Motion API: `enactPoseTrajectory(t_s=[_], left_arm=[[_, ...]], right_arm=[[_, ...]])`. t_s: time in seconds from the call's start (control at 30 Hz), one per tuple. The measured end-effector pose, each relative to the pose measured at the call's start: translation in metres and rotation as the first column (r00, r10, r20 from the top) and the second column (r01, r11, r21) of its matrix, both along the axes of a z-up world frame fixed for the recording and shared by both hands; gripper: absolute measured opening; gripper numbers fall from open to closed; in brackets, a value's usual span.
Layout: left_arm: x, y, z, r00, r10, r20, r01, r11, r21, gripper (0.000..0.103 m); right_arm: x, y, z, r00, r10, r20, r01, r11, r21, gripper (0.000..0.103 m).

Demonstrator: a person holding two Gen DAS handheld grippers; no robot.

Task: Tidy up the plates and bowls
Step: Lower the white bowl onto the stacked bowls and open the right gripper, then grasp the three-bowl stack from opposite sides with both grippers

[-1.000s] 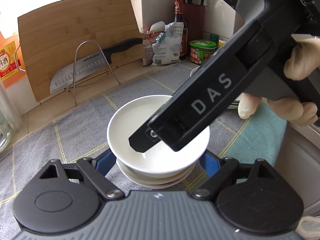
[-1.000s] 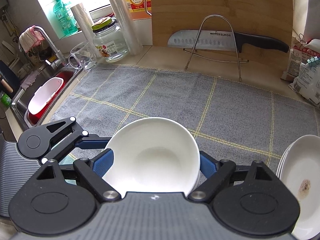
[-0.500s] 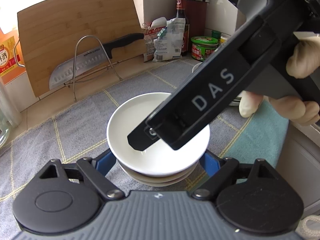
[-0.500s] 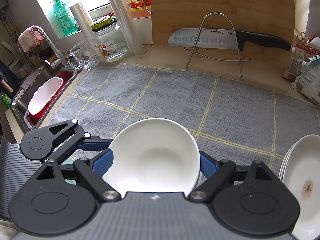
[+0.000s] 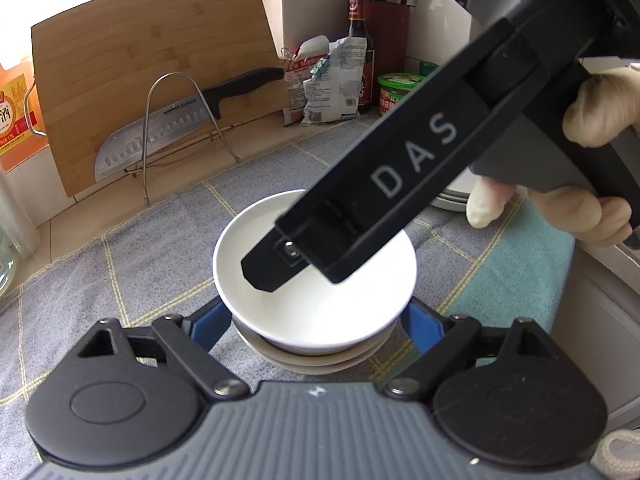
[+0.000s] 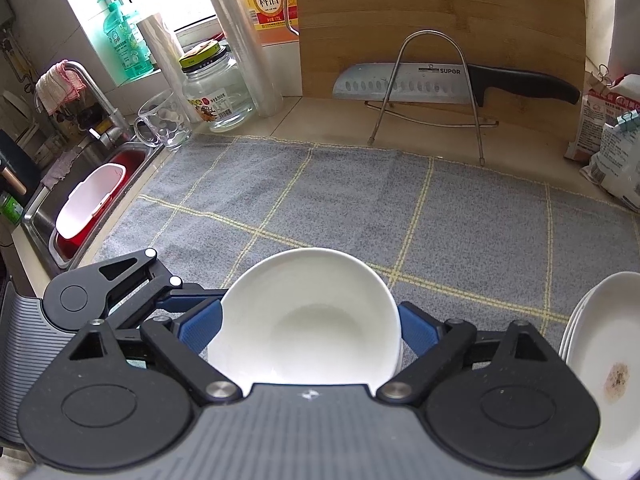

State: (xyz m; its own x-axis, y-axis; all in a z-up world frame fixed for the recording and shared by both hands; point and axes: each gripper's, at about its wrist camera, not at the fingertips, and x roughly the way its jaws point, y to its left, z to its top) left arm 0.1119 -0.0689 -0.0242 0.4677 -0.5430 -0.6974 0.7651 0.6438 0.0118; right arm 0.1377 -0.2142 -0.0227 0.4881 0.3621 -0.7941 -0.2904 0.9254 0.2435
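Note:
A stack of white bowls (image 5: 312,320) stands on the grey checked mat (image 5: 152,260); the top bowl (image 6: 308,320) sits nested in the ones below. My left gripper (image 5: 316,322) straddles the lower bowls and its jaws are opening, the blue pads just off the sides. My right gripper (image 6: 310,324) straddles the top bowl from the other side; its jaws are opening too, the pads parting from the rim. One black finger (image 5: 280,264) of the right gripper reaches over the bowl's hollow. A gloved hand (image 5: 592,208) holds that gripper.
White plates (image 6: 600,360), the top one with a brown stain, are stacked at the mat's right edge. A cutting board (image 6: 440,20) and a knife (image 6: 440,84) on a wire rack stand behind. A sink (image 6: 92,200), jar (image 6: 216,92), glass mug (image 6: 164,124) and food bags (image 6: 612,140) border the mat.
The blue pads of both grippers have spread slightly away from the bowls. The bowl stack and both hands have stayed where they were.

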Motion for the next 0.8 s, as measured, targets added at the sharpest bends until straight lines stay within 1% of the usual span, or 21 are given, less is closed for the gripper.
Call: enactPoseTrajectory(t_s=[0.03, 0.1, 0.17, 0.37, 0.47, 0.63, 0.73, 0.8], left_arm=[[-0.001, 0.0, 0.001, 1.0, -0.001, 0.013, 0.001, 1.0, -0.001, 0.097], [-0.003, 0.002, 0.002, 0.999, -0.006, 0.038, 0.006, 1.0, 0.001, 0.099], [-0.004, 0.003, 0.002, 0.999, -0.009, 0.047, 0.009, 1.0, 0.006, 0.1], [-0.003, 0.01, -0.001, 0.998, -0.015, 0.053, 0.014, 1.0, 0.009, 0.1], [-0.004, 0.014, -0.001, 0.997, -0.037, 0.071, 0.035, 0.999, 0.022, 0.1], [-0.004, 0.024, -0.005, 0.995, -0.083, 0.056, 0.081, 0.996, 0.03, 0.1], [-0.002, 0.027, -0.01, 0.994, -0.101, 0.05, 0.1, 0.994, 0.033, 0.1], [0.0, 0.027, -0.015, 0.994, -0.102, 0.033, 0.1, 0.994, 0.039, 0.1]], right_arm=[[0.0, 0.0, 0.0, 1.0, 0.001, 0.002, -0.001, 1.0, -0.001, 0.097], [0.0, 0.0, 0.001, 1.0, 0.002, 0.004, -0.002, 1.0, 0.007, 0.1], [-0.001, 0.001, 0.001, 1.0, 0.006, 0.017, -0.006, 1.0, 0.004, 0.103], [-0.004, 0.003, 0.001, 0.999, 0.012, 0.043, -0.012, 1.0, -0.014, 0.103], [-0.005, 0.003, -0.001, 0.999, 0.011, 0.047, -0.01, 1.0, -0.02, 0.103], [-0.011, 0.002, 0.001, 0.997, 0.016, 0.07, -0.013, 0.999, -0.042, 0.103], [-0.016, 0.0, 0.002, 0.996, 0.022, 0.082, -0.019, 0.999, -0.046, 0.103], [-0.021, -0.001, 0.003, 0.995, 0.031, 0.097, -0.026, 0.998, -0.049, 0.103]])
